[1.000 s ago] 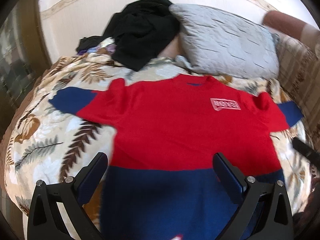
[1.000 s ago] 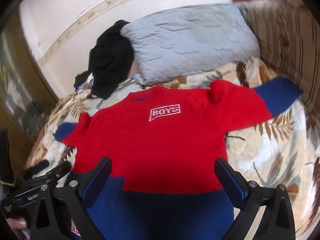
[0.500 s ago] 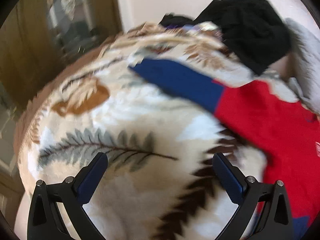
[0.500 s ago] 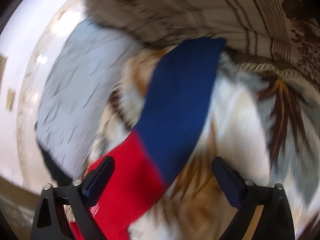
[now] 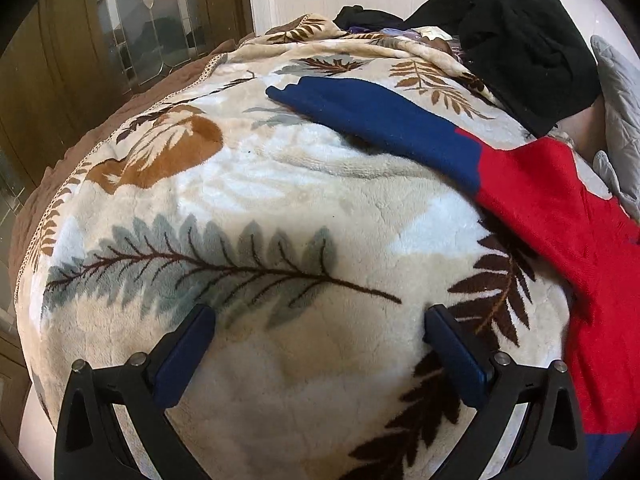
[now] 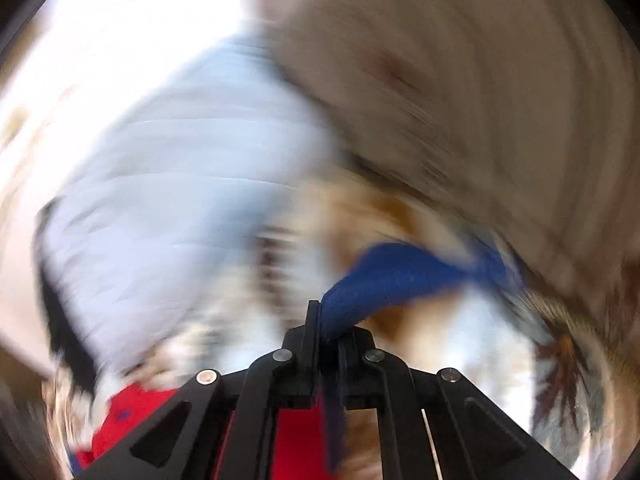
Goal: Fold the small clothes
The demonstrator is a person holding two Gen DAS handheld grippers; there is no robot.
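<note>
We are pinching the sweater's blue sleeve in our closed right gripper (blurred view); our left gripper is gaping empty over the blanket, other sleeve at one o'clock.

Motion smears the right wrist view: the pale grey quilted pillow, the leaf-print fleece blanket and the beige striped surface beyond are streaks without clear edges. The red and navy knitted sweater runs out the bottom edge there, its body hidden behind the black right gripper. In the left wrist view the sweater is cut off at the right edge, and the black garment heap covers whatever lies beneath it.
</note>
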